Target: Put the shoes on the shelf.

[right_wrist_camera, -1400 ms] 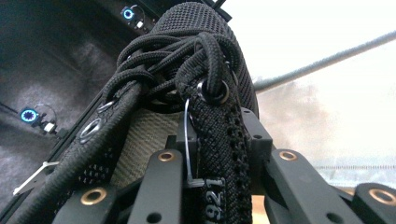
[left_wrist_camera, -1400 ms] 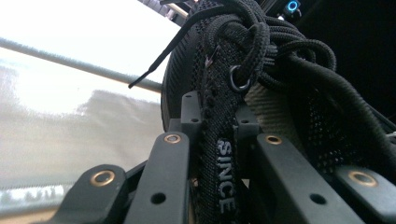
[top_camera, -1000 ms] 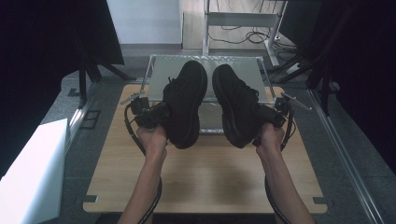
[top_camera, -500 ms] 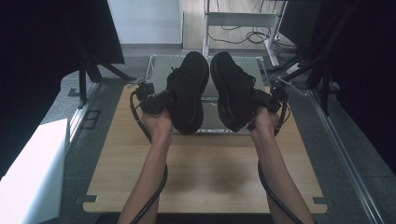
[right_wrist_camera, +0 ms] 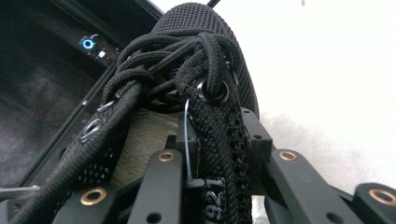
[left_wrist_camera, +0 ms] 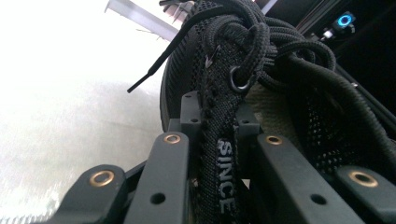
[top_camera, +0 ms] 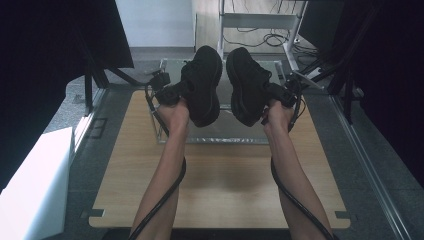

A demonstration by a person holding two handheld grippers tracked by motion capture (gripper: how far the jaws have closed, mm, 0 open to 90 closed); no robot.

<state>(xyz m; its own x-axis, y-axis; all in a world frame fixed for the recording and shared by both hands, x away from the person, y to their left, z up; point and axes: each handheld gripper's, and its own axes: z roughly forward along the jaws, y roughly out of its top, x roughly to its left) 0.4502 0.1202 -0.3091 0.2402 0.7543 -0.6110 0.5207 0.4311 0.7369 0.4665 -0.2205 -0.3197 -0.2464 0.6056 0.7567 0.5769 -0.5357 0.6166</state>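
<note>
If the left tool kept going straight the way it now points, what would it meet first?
Probably nothing new: the left tool is already clamped on the left shoe. Beyond lies the clear tray, though depth is unclear.

— What did the work rest on?
— A light wooden table (top_camera: 220, 190), bordered by grey floor (top_camera: 90, 145).
— Anything lying on it?
— A clear, shallow tray (top_camera: 200, 136) with a metal rim sat at its far end. The near half of the wood was bare, crossed above by the person's forearms.
</note>
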